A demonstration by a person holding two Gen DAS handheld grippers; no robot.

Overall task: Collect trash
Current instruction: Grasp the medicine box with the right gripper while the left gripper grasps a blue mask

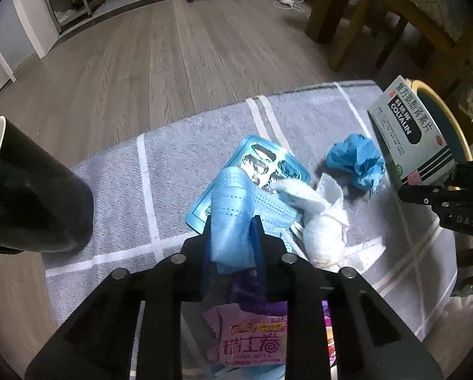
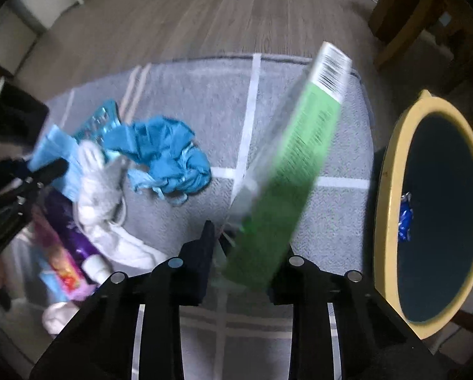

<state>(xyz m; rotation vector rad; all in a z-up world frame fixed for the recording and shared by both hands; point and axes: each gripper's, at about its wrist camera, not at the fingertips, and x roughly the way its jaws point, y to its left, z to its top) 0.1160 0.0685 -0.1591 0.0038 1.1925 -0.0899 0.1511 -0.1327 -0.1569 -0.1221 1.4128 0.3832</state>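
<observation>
My left gripper [image 1: 231,231] is shut on a light blue face mask [image 1: 233,215], above a blue blister pack [image 1: 261,161] on the grey mat [image 1: 173,164]. A white crumpled tissue [image 1: 323,221] and a blue crumpled glove [image 1: 356,161] lie to its right. A pink snack wrapper [image 1: 252,338] lies under the gripper. My right gripper [image 2: 245,240] is shut on a green and white medicine box [image 2: 287,171], held tilted above the mat, left of the yellow-rimmed bin [image 2: 385,190]. The box also shows in the left wrist view [image 1: 410,133].
A black paper cup [image 1: 24,190] lies at the mat's left. A blue wrapper [image 2: 405,218] is inside the bin. A purple tube [image 2: 75,240] lies among the trash. Wooden chair legs [image 1: 356,15] stand at the back right on the wood floor [image 1: 141,63].
</observation>
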